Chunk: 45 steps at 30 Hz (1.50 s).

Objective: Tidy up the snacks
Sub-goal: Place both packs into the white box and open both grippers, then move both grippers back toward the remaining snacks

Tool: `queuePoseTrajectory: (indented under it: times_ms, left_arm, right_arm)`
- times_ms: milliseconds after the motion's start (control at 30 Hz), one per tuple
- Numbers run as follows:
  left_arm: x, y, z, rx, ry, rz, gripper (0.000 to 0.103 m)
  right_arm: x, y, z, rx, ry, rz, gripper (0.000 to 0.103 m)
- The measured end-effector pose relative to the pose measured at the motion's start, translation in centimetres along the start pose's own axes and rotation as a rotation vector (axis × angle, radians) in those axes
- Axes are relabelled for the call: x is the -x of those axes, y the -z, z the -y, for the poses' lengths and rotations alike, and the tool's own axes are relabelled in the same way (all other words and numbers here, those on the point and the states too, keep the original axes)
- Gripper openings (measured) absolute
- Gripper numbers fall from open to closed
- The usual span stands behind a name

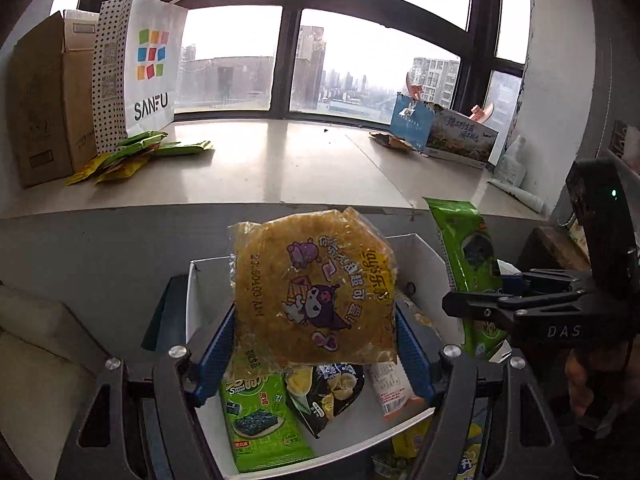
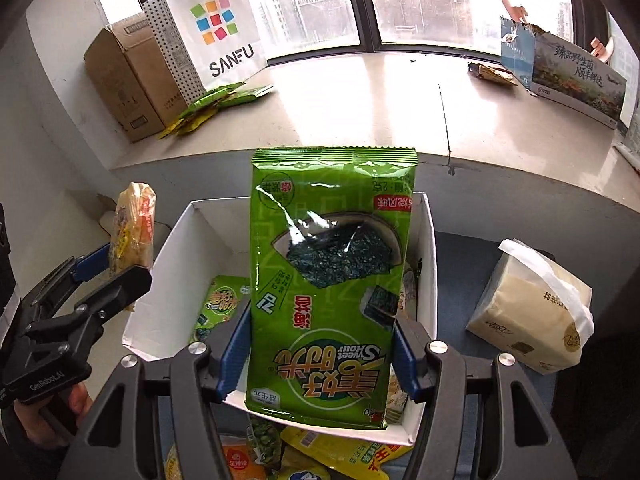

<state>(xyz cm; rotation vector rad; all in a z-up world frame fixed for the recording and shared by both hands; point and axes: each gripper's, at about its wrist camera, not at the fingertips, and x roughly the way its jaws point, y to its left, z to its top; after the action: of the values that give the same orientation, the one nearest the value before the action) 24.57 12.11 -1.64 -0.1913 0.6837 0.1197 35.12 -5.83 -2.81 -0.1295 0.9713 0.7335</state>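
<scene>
Right wrist view: right gripper [image 2: 322, 344] clamps green seaweed packet [image 2: 330, 280] upright, long axis vertical, print upside down, above white box [image 2: 426, 248]; left gripper [image 1: 314, 344] likewise pinches yellow snack bag [image 1: 314, 292] above it.

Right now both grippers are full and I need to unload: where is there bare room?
The windowsill is bare between the green packets by the shopping bag and the printed box. The white box has bare floor at its far end; its near end is crowded with snack bags.
</scene>
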Motion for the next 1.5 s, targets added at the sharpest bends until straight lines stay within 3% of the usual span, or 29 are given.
queuePoseTrajectory:
  times_ms: [100, 433, 533, 600, 700, 800, 933, 1133, 1333, 1500]
  left_arm:
    - [-1.7, 0.6, -0.1, -0.003, -0.005, -0.075, 0.103]
    - [-0.2, 1.5, -0.7, -0.007, -0.024, -0.063, 0.103]
    - [2.1, 1.6, -0.3, -0.023, 0.002, -0.025, 0.103]
    - [4.0, 2.0, 0.4, -0.087, 0.001, 0.008, 0.103]
    - [7.1, 3.1, 1.4, -0.142, -0.009, 0.047, 0.103]
    - [10.1, 4.6, 1.8, -0.130, 0.021, 0.069, 0.103]
    - [13.5, 7.4, 2.5, -0.125, 0.020, 0.110, 0.103]
    - [18.0, 11.7, 2.4, -0.047, 0.101, 0.115, 0.103]
    - [21.1, 14.9, 2.8, -0.024, 0.115, 0.132, 0.103]
    - [21.8, 15.5, 3.8, -0.059, 0.094, 0.139, 0.103]
  right_arm:
    - [-0.9, -0.5, 0.7, -0.039, 0.011, -0.009, 0.103]
    - [2.6, 0.6, 1.1, -0.035, 0.035, 0.137, 0.103]
    - [4.4, 1.5, 0.6, -0.031, -0.008, 0.201, 0.103]
    - [5.4, 2.3, -0.5, 0.015, -0.031, 0.242, 0.103]
    - [6.7, 4.0, -1.6, 0.044, -0.055, 0.227, 0.103]
    - [8.7, 6.3, -2.4, 0.057, -0.075, 0.221, 0.103]
    - [12.1, 9.9, -3.2, 0.055, -0.053, 0.278, 0.103]
    - [16.5, 15.8, -4.2, 0.085, -0.102, 0.315, 0.103]
    - [19.2, 22.0, -5.7, 0.157, 0.047, 0.352, 0.103]
    - [19.7, 25.0, -5.7, 0.141, 0.029, 0.358, 0.103]
